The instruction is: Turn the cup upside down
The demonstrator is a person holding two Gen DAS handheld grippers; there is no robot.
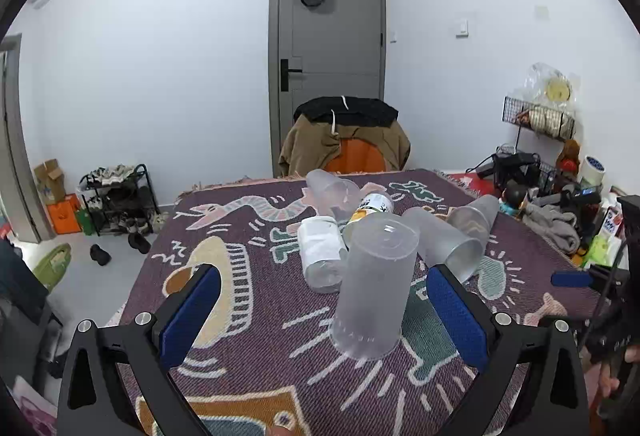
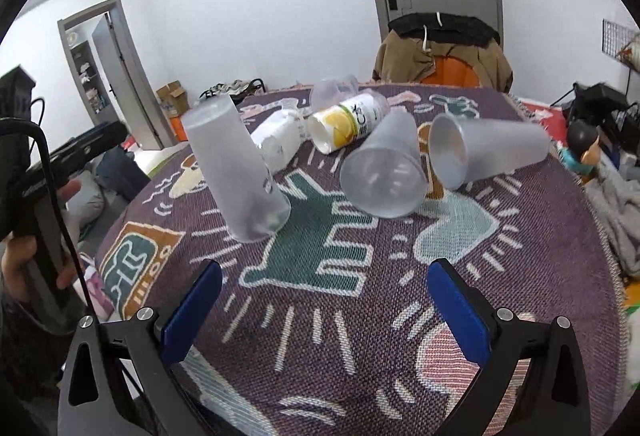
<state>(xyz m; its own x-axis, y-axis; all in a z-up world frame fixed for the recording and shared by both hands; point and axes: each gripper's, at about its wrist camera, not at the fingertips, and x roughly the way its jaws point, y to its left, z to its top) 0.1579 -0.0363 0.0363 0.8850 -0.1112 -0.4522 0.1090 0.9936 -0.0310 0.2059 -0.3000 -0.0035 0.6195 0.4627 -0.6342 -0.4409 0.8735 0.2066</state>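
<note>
Frosted cup (image 1: 374,286) stands mouth-down on the patterned cloth (image 1: 256,324) covering the bench, between the spread jaws of the left gripper (image 1: 322,310), touching neither. Behind it lie two frosted cups (image 2: 384,173) on their sides and a yellow-labelled container (image 2: 348,121). Right gripper (image 2: 324,310): jaws spread, holding nothing.

Black frames (image 1: 120,364) — blue pads (image 1: 192,316), seemingly textured.

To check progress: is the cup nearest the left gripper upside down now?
Yes. The cup stands rim down on the cloth, closed base on top.
</note>
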